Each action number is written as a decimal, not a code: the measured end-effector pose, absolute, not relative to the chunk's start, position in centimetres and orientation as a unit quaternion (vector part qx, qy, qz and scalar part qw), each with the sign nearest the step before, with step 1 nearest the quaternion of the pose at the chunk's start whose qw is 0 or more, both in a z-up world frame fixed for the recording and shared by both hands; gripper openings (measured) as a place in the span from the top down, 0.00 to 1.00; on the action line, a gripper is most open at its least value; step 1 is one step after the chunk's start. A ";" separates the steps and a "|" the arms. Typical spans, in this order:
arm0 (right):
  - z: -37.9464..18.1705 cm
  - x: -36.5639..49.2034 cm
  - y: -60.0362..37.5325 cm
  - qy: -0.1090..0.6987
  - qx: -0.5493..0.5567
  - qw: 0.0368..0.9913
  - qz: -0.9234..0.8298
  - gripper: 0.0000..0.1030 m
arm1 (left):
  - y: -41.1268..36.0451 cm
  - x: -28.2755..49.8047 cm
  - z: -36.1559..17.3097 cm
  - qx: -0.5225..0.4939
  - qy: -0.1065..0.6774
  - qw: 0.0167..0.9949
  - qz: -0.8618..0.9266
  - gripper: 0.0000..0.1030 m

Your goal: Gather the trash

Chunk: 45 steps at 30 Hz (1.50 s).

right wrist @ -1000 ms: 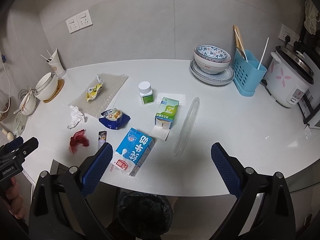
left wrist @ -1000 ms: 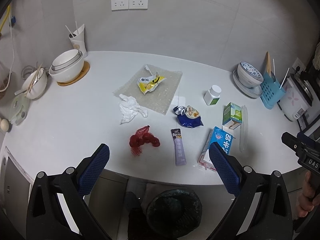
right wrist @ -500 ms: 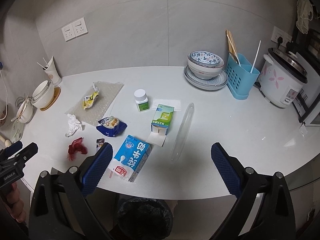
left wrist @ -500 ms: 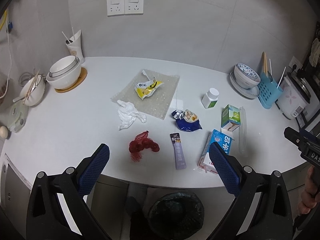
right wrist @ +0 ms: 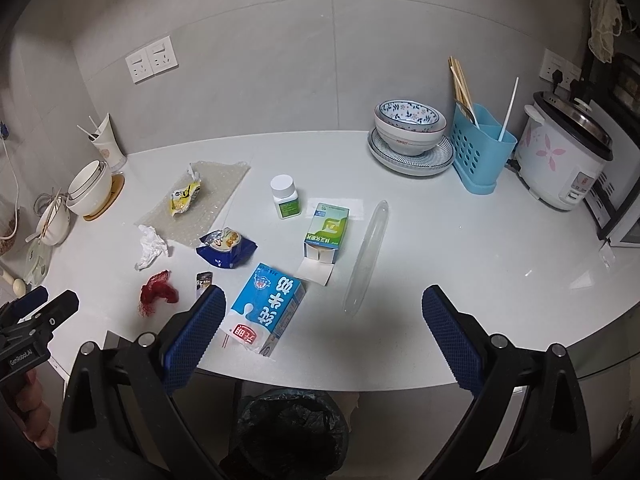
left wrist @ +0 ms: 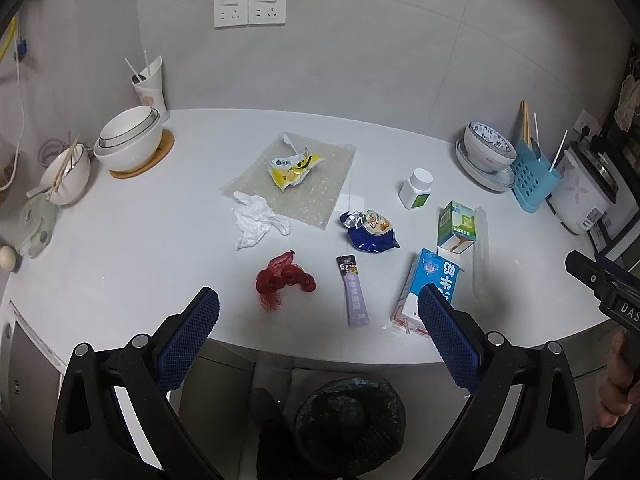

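Trash lies scattered on the white counter (left wrist: 120, 248): a red mesh net (left wrist: 282, 278), a purple sachet (left wrist: 354, 298), a crumpled white tissue (left wrist: 258, 220), a blue snack bag (left wrist: 370, 230), a yellow wrapper (left wrist: 294, 166) on bubble wrap (left wrist: 328, 196), a blue milk carton (right wrist: 268, 308), a green box (right wrist: 328, 230), a clear plastic tube (right wrist: 366, 252) and a white pill bottle (right wrist: 285, 196). A black-lined bin (left wrist: 350, 420) stands on the floor below the counter edge. My left gripper (left wrist: 318, 316) and right gripper (right wrist: 322, 320) both hover open and hold nothing, short of the counter.
Stacked white bowls (left wrist: 130, 140) on a wooden mat, a bowl with chopsticks (left wrist: 66, 174) and a cup (left wrist: 150, 84) stand at the back left. Patterned bowls on a plate (right wrist: 410, 132), a blue utensil holder (right wrist: 480, 152) and a rice cooker (right wrist: 564, 156) stand at the right.
Both grippers have drawn back and up from the counter, so more of the counter and bin shows. The trash has not moved.
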State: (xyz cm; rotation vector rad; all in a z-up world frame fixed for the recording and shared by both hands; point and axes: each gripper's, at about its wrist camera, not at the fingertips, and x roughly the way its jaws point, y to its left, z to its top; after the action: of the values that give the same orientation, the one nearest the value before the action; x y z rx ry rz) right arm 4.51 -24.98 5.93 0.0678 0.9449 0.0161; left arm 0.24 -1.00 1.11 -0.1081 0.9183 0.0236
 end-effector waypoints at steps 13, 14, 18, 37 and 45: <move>6.3 3.8 -24.6 0.454 0.029 0.890 0.010 0.08 | -0.6 -0.7 1.1 -0.057 0.446 0.893 0.011 0.06; 6.3 3.8 -24.6 0.456 0.030 0.890 0.009 0.08 | -0.5 -0.7 1.1 -0.056 0.446 0.893 0.011 0.06; 6.3 3.6 -24.4 0.456 0.030 0.889 0.010 0.08 | -0.6 -0.8 1.0 -0.056 0.447 0.893 0.010 0.06; 4.7 7.4 -23.3 0.477 0.022 0.879 -0.001 0.08 | 1.3 2.8 -1.6 -0.056 0.474 0.879 0.003 0.06; 1.5 12.1 -22.9 0.510 0.020 0.860 -0.019 0.08 | 3.5 6.5 -6.2 -0.056 0.515 0.855 0.000 0.08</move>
State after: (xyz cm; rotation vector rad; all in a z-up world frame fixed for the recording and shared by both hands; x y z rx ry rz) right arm 12.11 -22.91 1.49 0.0428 1.0701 -0.0390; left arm 6.53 3.49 -6.20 -0.1167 1.0838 0.0001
